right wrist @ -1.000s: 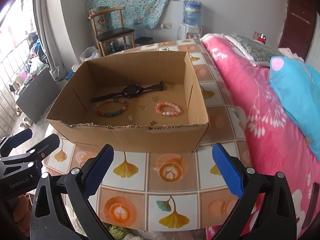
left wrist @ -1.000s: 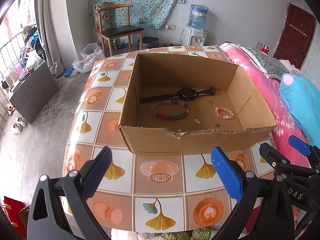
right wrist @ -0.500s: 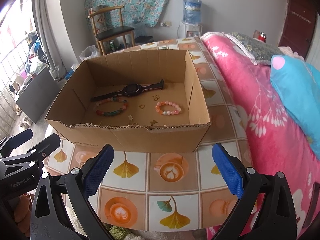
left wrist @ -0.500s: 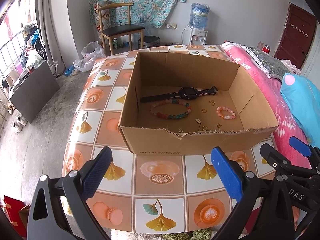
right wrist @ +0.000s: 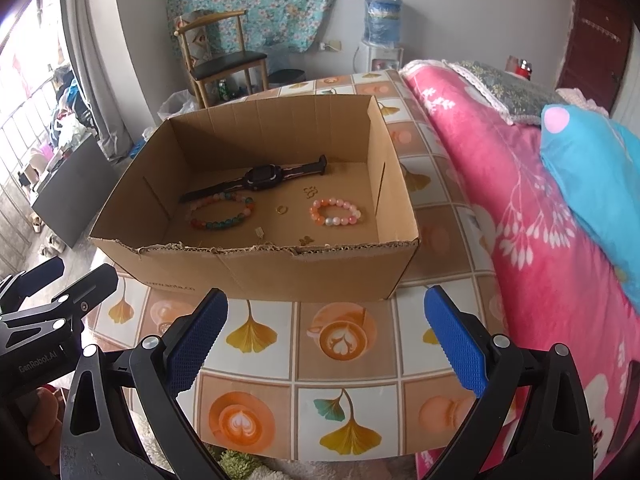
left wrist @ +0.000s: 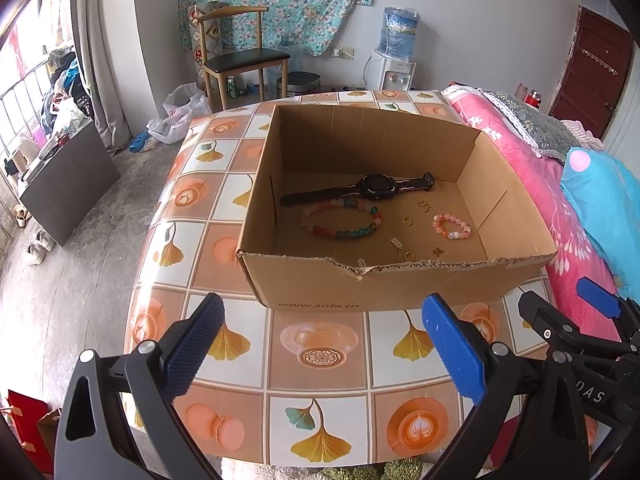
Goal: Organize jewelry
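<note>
An open cardboard box (left wrist: pixel 312 280) (right wrist: pixel 312 272) stands on the patterned table (left wrist: pixel 320 356) (right wrist: pixel 304 344). Inside lie a black watch (left wrist: pixel 360 191) (right wrist: pixel 260 178), a multicolour bead bracelet (left wrist: pixel 342 224) (right wrist: pixel 222 214), a pink bead bracelet (left wrist: pixel 452 226) (right wrist: pixel 335 213), a gold ring (left wrist: pixel 407 221) (right wrist: pixel 281 209) and small gold earrings (left wrist: pixel 424 205) (right wrist: pixel 310 191). My left gripper (left wrist: pixel 320 352) is open and empty, in front of the box. My right gripper (right wrist: pixel 324 340) is open and empty, also in front of the box. The right gripper also shows in the left wrist view (left wrist: pixel 568 320).
A bed with a pink floral quilt (right wrist: pixel 520 220) and a blue pillow (right wrist: pixel 592 160) borders the table on the right. A wooden chair (left wrist: pixel 240 52) and a water dispenser (left wrist: pixel 394 56) stand by the far wall. The floor drops off at the left.
Both views have barely shifted; the box and the jewelry sit in the same places and both grippers stay open.
</note>
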The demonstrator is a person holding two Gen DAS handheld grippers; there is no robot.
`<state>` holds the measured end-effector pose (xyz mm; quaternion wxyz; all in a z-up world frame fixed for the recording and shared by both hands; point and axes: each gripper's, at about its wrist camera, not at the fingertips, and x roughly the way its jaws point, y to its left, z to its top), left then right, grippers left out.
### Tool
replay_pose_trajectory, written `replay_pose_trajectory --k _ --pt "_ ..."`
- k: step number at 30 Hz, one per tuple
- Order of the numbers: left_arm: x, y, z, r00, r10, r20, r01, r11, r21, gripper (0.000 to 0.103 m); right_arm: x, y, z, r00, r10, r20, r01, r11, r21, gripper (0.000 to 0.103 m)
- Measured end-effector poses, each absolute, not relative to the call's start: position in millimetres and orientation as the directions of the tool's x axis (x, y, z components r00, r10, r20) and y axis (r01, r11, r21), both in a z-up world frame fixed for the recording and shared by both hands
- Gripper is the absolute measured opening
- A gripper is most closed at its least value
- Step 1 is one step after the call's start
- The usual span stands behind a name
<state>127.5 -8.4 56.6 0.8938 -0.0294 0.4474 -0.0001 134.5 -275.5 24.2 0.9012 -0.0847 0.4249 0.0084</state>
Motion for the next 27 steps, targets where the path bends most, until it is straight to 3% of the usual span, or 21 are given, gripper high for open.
replay_pose_trajectory --k 27 --pt "126.6 -9.0 55.1 0.595 -0.027 -0.803 -0.030 0.998 -0.057 0.097 131.5 -274.4 22.1 0.636 -0.058 -0.770 -0.088 0.985 -0.148 0.095"
